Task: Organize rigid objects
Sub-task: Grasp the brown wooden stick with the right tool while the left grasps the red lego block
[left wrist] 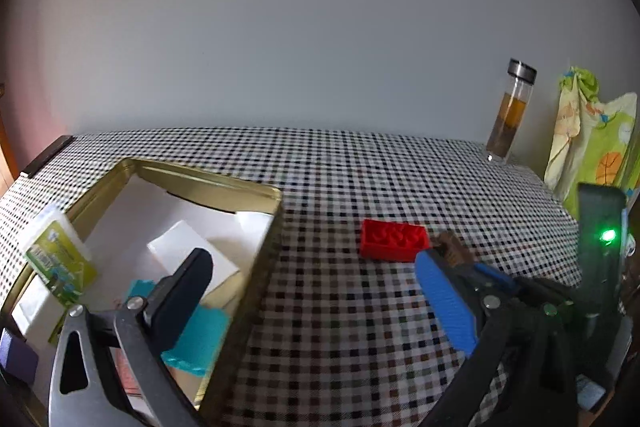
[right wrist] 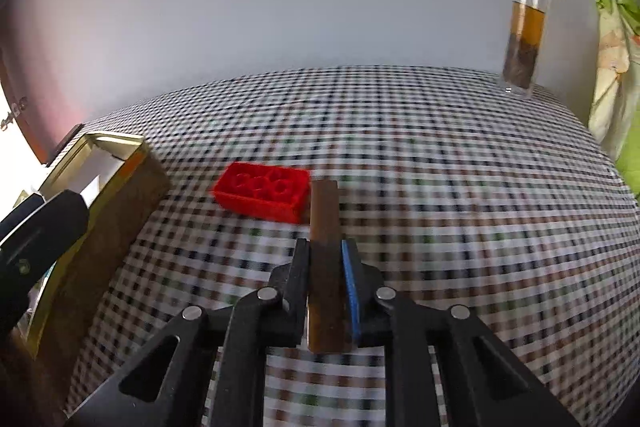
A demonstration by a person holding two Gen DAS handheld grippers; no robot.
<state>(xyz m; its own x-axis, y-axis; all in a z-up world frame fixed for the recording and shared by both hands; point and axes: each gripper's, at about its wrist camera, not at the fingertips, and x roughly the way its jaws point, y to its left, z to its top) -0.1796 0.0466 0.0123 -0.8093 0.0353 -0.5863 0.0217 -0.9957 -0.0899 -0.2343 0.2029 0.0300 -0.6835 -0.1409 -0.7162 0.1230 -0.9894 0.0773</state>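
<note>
Right gripper: clamped on a brown block, black finger on one side and blue pad on the other pressing its long faces.
Brown block, axis: long and narrow, running along the gripper's fingers and pointing away toward the table's far edge; its far end pokes out past the fingertips, just beside the red brick.
Red brick: lies hollow side up on the checked tablecloth, long axis across the table, between the tin and the brown block.
Left gripper: jaws spread wide, nothing between them; black finger hangs over the tin, blue finger over the cloth.
Left wrist view only: inside the gold tin at the table's left edge, white boxes, a teal block and a green-labelled case leaning on the left wall.
Right wrist view only: the grip on the brown block, seen plainly; the tin's contents stay hidden.
Both views: a glass bottle with amber liquid stands at the far right corner, beside a printed bag.
</note>
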